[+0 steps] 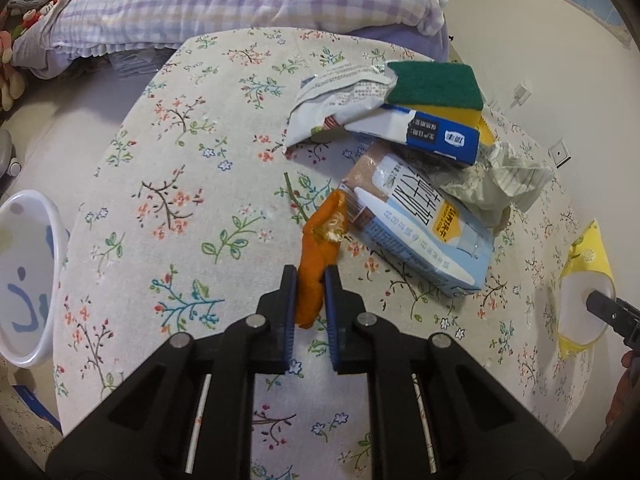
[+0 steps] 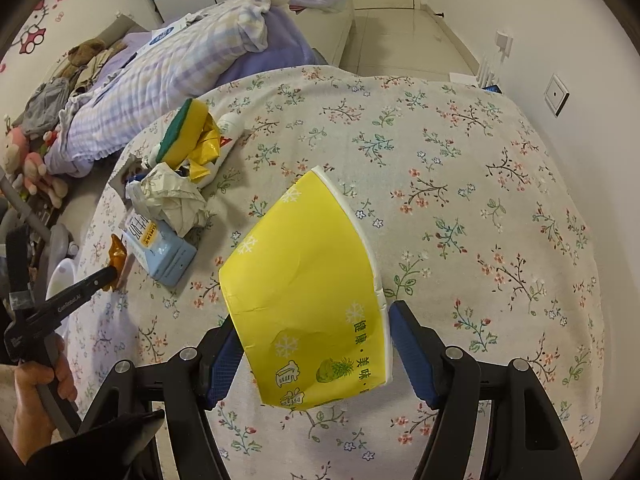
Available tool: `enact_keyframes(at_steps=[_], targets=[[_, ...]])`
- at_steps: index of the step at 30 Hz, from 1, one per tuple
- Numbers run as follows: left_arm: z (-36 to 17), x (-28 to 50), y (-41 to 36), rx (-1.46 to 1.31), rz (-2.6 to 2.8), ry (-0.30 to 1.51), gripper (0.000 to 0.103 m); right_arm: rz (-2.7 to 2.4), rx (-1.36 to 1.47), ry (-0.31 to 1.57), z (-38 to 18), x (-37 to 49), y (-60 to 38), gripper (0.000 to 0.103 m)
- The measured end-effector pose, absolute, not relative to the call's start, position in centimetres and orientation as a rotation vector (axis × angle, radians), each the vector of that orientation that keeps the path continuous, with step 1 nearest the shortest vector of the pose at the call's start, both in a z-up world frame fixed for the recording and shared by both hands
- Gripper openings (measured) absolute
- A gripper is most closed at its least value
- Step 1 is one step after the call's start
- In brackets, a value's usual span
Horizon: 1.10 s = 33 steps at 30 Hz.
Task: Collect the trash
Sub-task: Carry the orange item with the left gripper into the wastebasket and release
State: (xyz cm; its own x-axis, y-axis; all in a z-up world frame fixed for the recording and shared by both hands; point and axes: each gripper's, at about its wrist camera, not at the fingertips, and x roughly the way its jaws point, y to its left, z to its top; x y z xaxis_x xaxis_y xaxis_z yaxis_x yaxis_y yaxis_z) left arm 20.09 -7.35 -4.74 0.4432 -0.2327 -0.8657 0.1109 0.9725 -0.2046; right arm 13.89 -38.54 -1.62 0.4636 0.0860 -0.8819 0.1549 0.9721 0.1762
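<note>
Orange peel (image 1: 310, 280) sits pinched in the left tongs (image 1: 310, 284), low over the bench (image 1: 180, 160).
Right tongs (image 2: 312, 340) squeeze a yellow paper cup (image 2: 304, 280); the soft peel might tear or slip free when lifted toward the white bin (image 1: 24, 280).

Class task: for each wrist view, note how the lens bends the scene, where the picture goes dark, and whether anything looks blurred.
Left wrist view: fisheye bulges the floral table, corners black out, orange peel in the left gripper stays sharp. Right wrist view: same bulge and dark rim; yellow paper cup in the right gripper is crisp, soft shadows only.
</note>
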Motion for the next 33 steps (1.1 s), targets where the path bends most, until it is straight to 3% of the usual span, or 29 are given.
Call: enact_keyframes(at_steps=[15,33], targets=[[-2.6,18.2,-2.7,-0.143,-0.135,1.047,0.015,0.046,0.212,1.035,0.3,15.1,-33.3,0.071],[-3.1,15.2,8.5,-0.218,0.045,1.035,0.015,0.213,0.144,0.995,1.6,17.4,-22.5,0.071]])
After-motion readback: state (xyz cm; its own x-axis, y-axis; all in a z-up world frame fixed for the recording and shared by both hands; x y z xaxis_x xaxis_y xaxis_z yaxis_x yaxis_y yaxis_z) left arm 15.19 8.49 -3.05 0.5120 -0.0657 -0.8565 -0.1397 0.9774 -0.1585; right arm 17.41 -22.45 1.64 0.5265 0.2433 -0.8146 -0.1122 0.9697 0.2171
